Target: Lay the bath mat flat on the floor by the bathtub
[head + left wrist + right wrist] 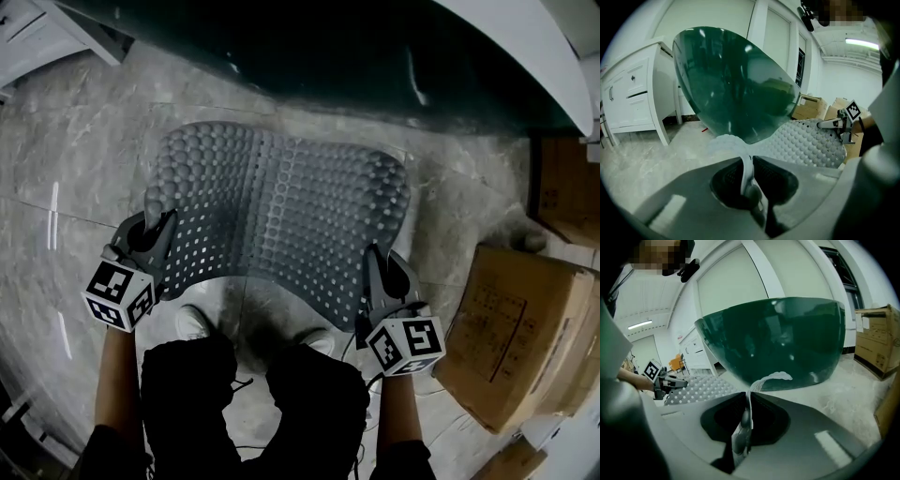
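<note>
A grey bath mat (277, 211) with rows of bumps and holes hangs spread out above the marble floor (75, 169), in front of the dark green bathtub (356, 56). My left gripper (155, 246) is shut on the mat's near left edge, and my right gripper (375, 281) is shut on its near right edge. In the left gripper view the thin mat edge (746, 171) stands pinched between the jaws, with the tub (736, 84) behind. The right gripper view shows the same pinch on the mat edge (750, 404), below the tub (778, 338).
Cardboard boxes (511, 328) stand at the right. A white cabinet (633, 93) stands left of the tub. The person's shoes (192, 323) and dark trousers (253, 403) are just behind the mat's near edge.
</note>
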### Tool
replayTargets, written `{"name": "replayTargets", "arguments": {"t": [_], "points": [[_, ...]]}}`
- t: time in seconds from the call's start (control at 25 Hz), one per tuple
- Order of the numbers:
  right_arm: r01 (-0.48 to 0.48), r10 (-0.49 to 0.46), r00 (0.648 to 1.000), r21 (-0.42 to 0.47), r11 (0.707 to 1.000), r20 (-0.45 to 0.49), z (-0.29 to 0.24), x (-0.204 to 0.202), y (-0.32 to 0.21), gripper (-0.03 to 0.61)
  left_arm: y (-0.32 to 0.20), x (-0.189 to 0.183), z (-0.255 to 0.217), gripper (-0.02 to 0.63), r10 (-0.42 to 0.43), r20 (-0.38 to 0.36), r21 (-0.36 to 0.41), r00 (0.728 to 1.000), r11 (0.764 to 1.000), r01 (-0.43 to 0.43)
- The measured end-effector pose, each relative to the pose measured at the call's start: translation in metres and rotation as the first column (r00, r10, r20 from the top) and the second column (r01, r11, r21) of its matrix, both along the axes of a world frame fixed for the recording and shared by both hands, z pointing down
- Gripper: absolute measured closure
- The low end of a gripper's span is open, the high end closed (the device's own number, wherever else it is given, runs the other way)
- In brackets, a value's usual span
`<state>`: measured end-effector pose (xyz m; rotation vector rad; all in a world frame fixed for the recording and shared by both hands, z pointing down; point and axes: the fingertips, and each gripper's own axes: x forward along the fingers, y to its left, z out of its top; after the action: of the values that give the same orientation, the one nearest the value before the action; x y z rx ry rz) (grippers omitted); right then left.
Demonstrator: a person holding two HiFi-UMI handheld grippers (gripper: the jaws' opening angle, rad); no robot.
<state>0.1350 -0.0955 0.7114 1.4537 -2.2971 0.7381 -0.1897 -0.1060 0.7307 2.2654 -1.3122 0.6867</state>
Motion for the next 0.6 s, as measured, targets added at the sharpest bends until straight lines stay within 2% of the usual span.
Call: {"name": "replayTargets", "arguments": {"t": [0.32,0.6], "points": [[0.005,-0.005,1.0,0.006,1.0,0.004,0.05,0.002,-0.004,0.528,-0.005,0.003,0.049,0.592,0.028,-0.008,0.001,1.0,1.0,-0.028],[0.016,-0.016,1.0,0.035,0.999,0.003,0.074,-0.002,-0.003,0.528,-0.004,0.004,0.077,0.592,0.052,0.005,0.024,0.999,0.998,-0.052]]}}
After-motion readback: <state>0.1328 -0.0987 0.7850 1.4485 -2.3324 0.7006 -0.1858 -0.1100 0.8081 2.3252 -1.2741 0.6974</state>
